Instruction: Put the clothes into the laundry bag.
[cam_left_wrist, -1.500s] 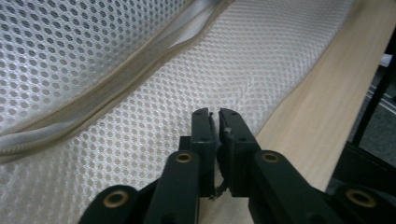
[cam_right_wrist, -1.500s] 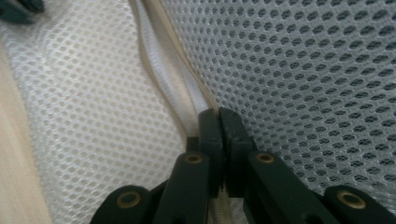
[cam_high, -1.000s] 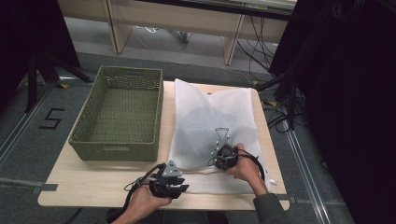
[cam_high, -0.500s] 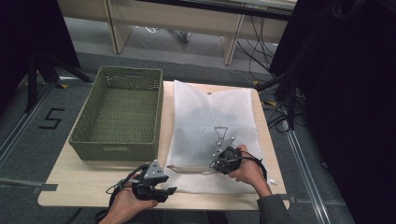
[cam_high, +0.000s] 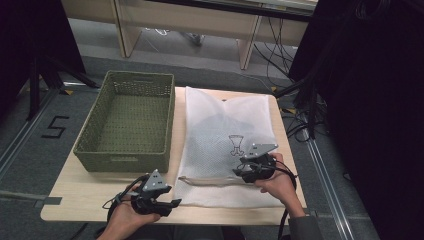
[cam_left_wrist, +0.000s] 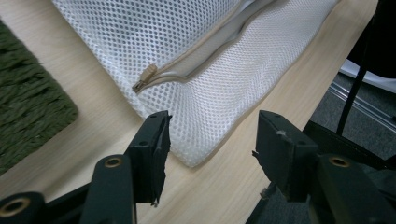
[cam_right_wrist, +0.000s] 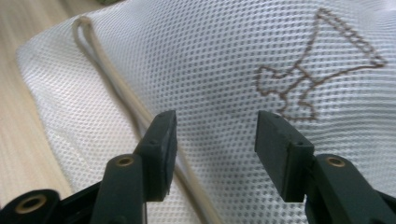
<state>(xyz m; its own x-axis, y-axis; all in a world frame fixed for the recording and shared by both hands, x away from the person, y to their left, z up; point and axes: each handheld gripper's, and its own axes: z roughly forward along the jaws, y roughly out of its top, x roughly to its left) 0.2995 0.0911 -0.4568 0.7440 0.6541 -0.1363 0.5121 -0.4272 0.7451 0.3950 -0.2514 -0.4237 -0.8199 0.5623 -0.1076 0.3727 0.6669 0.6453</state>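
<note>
High view: white mesh bag (cam_high: 227, 132) lies flat at table centre, green basket (cam_high: 127, 120) at its 9 o'clock. My left gripper (cam_high: 152, 197) waits off the bag's near corner; right gripper (cam_high: 252, 167) rests on the mesh, probably to pin it.

Left gripper view: jaws wide apart, empty, lined up below the zipper pull (cam_left_wrist: 144, 77) at 11 o'clock.

Right gripper view: jaws spread, holding nothing, over mesh; embroidered logo (cam_right_wrist: 317, 70) at 2 o'clock.
</note>
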